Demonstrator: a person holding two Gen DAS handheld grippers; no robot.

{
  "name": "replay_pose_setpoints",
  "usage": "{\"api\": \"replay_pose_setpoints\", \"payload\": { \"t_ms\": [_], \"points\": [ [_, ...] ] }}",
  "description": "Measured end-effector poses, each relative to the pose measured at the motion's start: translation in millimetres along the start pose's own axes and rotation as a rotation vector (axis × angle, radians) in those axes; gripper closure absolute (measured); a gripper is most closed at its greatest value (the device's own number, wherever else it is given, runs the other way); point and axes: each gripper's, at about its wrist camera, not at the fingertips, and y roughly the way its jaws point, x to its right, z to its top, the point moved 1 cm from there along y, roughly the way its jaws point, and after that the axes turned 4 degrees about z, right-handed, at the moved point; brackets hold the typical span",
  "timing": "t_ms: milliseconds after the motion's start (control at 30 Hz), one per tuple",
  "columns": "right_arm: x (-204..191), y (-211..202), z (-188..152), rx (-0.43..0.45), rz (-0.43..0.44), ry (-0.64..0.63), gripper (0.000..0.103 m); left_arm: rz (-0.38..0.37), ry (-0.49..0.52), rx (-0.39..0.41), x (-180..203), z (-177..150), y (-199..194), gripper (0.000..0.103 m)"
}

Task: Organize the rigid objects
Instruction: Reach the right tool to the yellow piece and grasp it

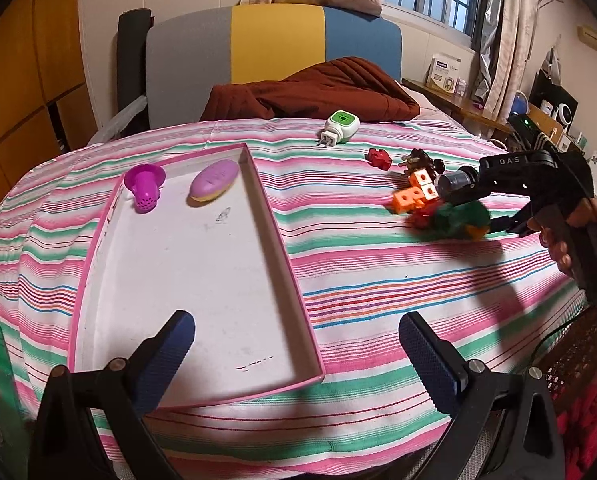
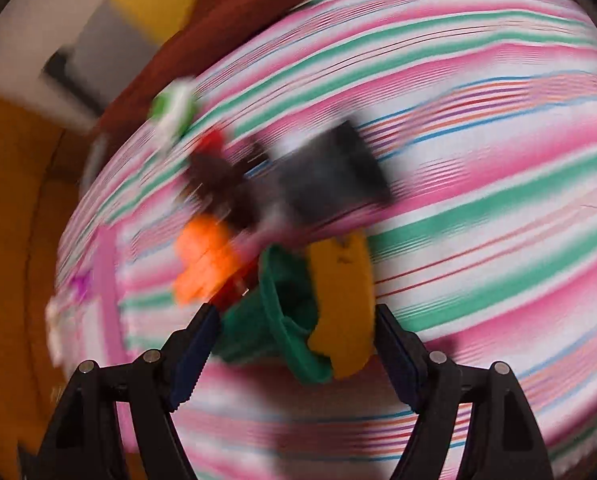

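My right gripper (image 2: 294,316) is shut on a green and yellow toy (image 2: 338,300), one pad against each side; this view is heavily blurred, but the toy stays sharper than the cloth. From the left wrist view, the right gripper (image 1: 470,214) and the smeared toy (image 1: 454,222) sit by orange cubes (image 1: 412,194), a dark brown piece (image 1: 420,160) and a red piece (image 1: 379,158). A pink-rimmed tray (image 1: 276,236) holds a purple strainer-like cup (image 1: 144,184) and a purple oval (image 1: 214,180). My left gripper (image 1: 296,322) hangs open and empty over the tray's near end.
A green and white plug (image 1: 336,126) lies farther back on the striped cloth (image 1: 378,280). A brown blanket (image 1: 318,92) is heaped behind it. A dark block (image 2: 334,172) lies beyond the toy. A person's hand (image 1: 558,240) holds the right gripper at the right edge.
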Motion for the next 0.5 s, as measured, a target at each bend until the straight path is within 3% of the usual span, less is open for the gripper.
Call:
{"api": "replay_pose_setpoints", "payload": {
  "t_ms": [67,167,300,400,500],
  "points": [
    [-13,4,-4,-0.026,0.040,-0.058,0.024,0.004,0.002,-0.002,-1,0,0,0.000],
    [-20,-12,-6,0.080,-0.011,-0.104,0.024,0.009,-0.004,0.001,-2,0,0,0.000],
    [1,-29,-6,0.169,-0.036,0.003,0.024,0.016,-0.010,-0.003,-3,0,0,0.000],
    [10,-35,-7,0.179,-0.071,0.035,0.029,0.023,-0.008,-0.002,-4,0,0,0.000],
    [6,-30,-11,0.145,-0.097,0.019,0.042,0.027,-0.006,-0.001,-4,0,-2,0.000]
  ]
}}
